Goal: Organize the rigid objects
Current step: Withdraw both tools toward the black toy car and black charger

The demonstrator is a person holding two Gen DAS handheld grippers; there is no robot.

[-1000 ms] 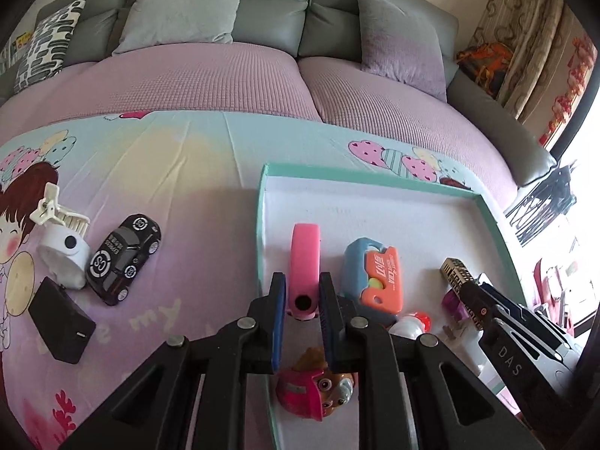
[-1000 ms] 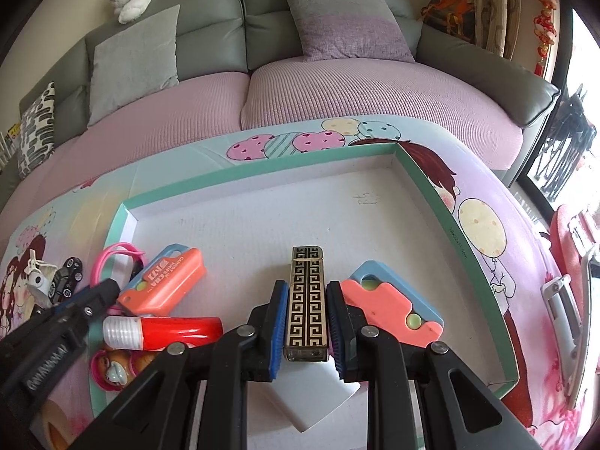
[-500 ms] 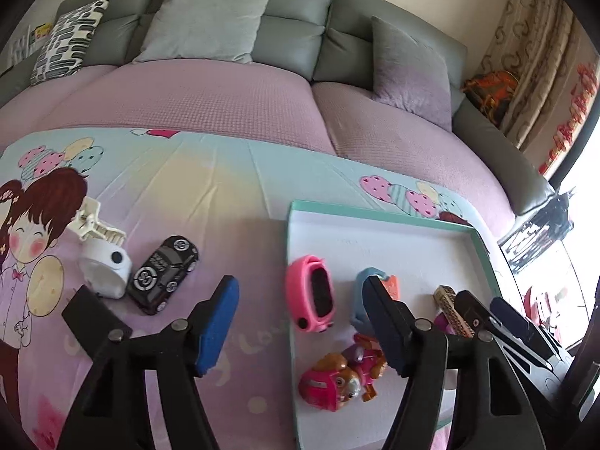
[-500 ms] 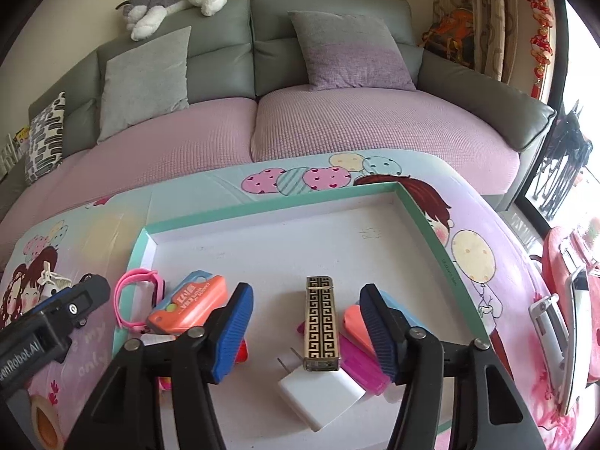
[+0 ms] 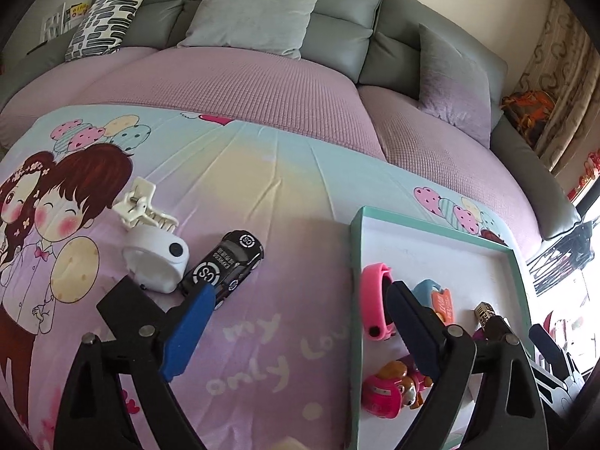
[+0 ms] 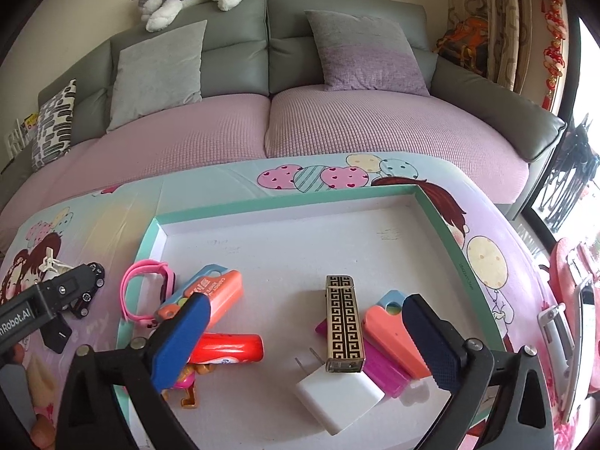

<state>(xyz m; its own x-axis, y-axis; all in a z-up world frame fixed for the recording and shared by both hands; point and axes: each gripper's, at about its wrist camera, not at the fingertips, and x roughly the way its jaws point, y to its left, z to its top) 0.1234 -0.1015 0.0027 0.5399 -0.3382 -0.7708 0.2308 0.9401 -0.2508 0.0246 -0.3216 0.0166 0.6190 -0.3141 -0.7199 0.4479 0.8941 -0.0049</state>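
Left tool: jaws spread wide after just opening, nothing between the pads, only printed cloth below the gap.
Left tool's fingers: the blue pad on the left lies just beside the toy car; the darker pad on the right stands in front of the pink watch.
Right tool: jaws at full spread after just opening; the lighter lies between them, touched by neither pad.
Patterned lighter: gold and black, lying lengthwise in the tray, its near end resting on the white charger.
White charger: plug prongs up toward the lighter, at the tray's near edge.
Magenta bar: tucked under the lighter's right side, beside the orange and blue cutter.
Second cutter: orange and blue, tilted, at the tray's left, above the red tube.
Pink watch: inside the tray near its left wall.
Puppy toy: pink, in the tray's near left corner.
Tray: white floor, teal rim, sitting on the surface with its cartoon cloth.
Toy car: black, outside the tray, touching the white round gadget.
Hair claw: cream, just beyond that gadget.
Black block: near the left tool's frame, partly hidden.
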